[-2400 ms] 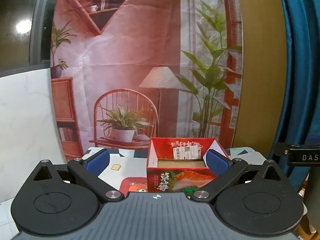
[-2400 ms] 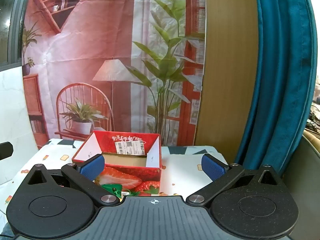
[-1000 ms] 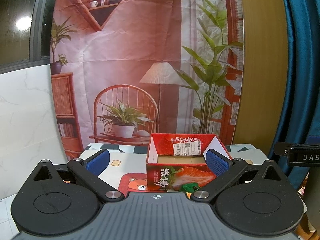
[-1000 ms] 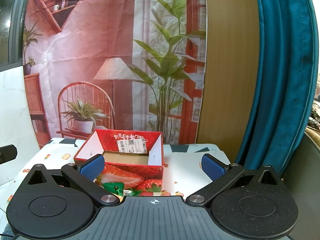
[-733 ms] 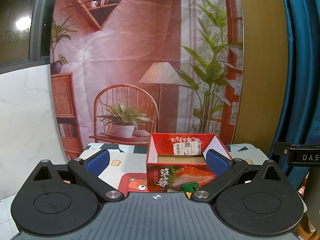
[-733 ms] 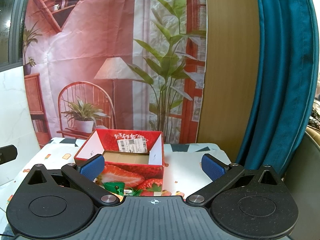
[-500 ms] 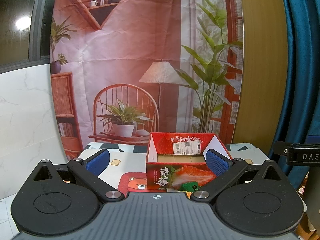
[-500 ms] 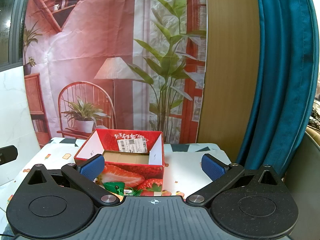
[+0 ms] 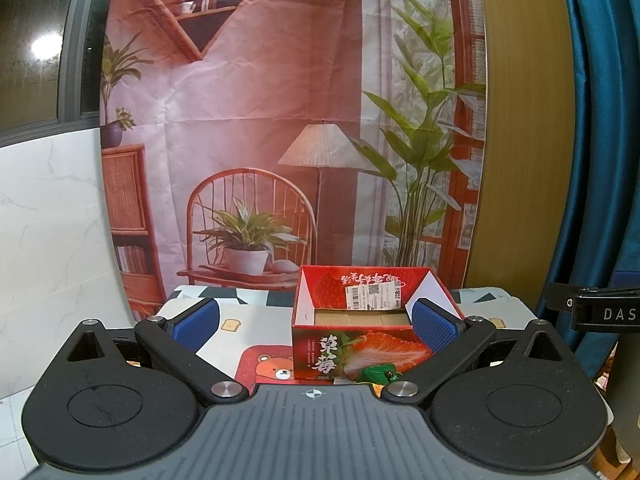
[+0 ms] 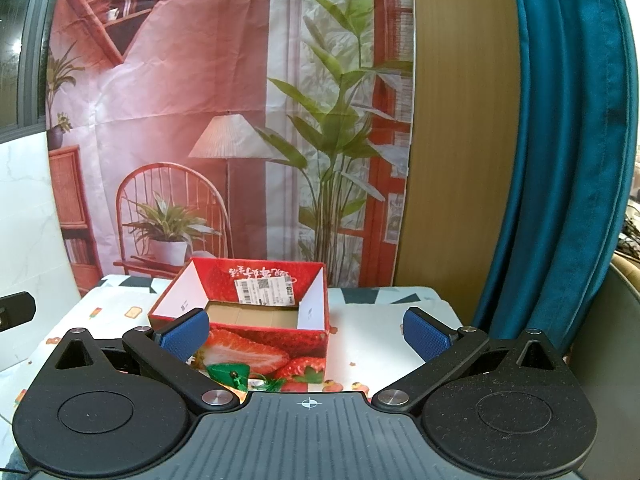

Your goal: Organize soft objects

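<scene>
A red strawberry-print cardboard box stands open-topped on the table, its brown floor bare as far as I can see. In front of it lies a small green soft object, mostly hidden behind the gripper bodies. My left gripper is open, held above the table short of the box, with its right pad overlapping the box's right corner. My right gripper is open too, with the box behind its left pad. Neither holds anything.
The table carries a white cloth printed with a bear and toast. A printed room backdrop hangs right behind the table, a teal curtain at the right. The other gripper's black end shows at each view's edge.
Both views have tilted slightly downward, so the box and the green object in front of it show a little more. Both grippers stay open.
</scene>
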Action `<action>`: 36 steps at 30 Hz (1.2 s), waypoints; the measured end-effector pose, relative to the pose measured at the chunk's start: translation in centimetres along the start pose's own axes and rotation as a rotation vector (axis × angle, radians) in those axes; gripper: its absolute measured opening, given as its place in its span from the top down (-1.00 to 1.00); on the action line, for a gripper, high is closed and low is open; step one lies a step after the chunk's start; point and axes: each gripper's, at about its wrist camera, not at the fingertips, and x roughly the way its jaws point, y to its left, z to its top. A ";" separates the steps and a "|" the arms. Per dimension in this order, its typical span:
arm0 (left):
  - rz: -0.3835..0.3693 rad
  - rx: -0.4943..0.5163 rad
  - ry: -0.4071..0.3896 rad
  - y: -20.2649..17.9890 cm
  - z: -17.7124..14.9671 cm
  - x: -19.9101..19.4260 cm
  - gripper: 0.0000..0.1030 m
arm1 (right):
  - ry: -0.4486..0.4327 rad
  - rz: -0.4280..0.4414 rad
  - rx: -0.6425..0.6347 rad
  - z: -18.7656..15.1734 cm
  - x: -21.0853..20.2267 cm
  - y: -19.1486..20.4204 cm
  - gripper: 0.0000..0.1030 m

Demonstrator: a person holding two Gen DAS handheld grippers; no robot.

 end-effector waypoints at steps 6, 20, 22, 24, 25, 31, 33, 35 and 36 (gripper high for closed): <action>-0.004 0.001 0.002 0.0 -0.1 0.0 -1.00 | 0.003 0.002 -0.002 0.0 0.0 0.2 -0.99; -0.007 0.003 0.003 0.1 -0.2 0.0 -1.00 | 0.009 0.005 0.000 -0.2 0.1 0.3 -0.99; -0.009 0.005 0.007 0.0 -0.4 0.2 -1.00 | 0.010 0.006 0.002 -0.2 0.1 0.3 -0.99; -0.017 0.007 0.020 0.0 -0.8 0.7 -1.00 | 0.005 0.022 0.008 -0.3 0.3 0.1 -0.99; -0.021 0.009 0.032 0.0 -1.1 1.0 -1.00 | 0.002 0.038 0.017 -0.4 0.5 0.0 -0.99; -0.068 -0.053 0.112 1.6 -3.2 3.9 -1.00 | 0.019 0.151 0.051 -2.9 2.6 -0.3 -0.99; -0.075 -0.086 0.138 2.3 -4.1 5.1 -1.00 | 0.001 0.174 0.025 -4.3 3.4 -0.1 -0.99; -0.074 -0.101 0.171 2.7 -5.0 6.3 -1.00 | 0.019 0.192 0.020 -5.5 4.3 0.1 -0.99; -0.071 -0.096 0.189 2.7 -5.5 6.9 -1.00 | 0.041 0.205 0.024 -6.2 4.9 0.2 -0.99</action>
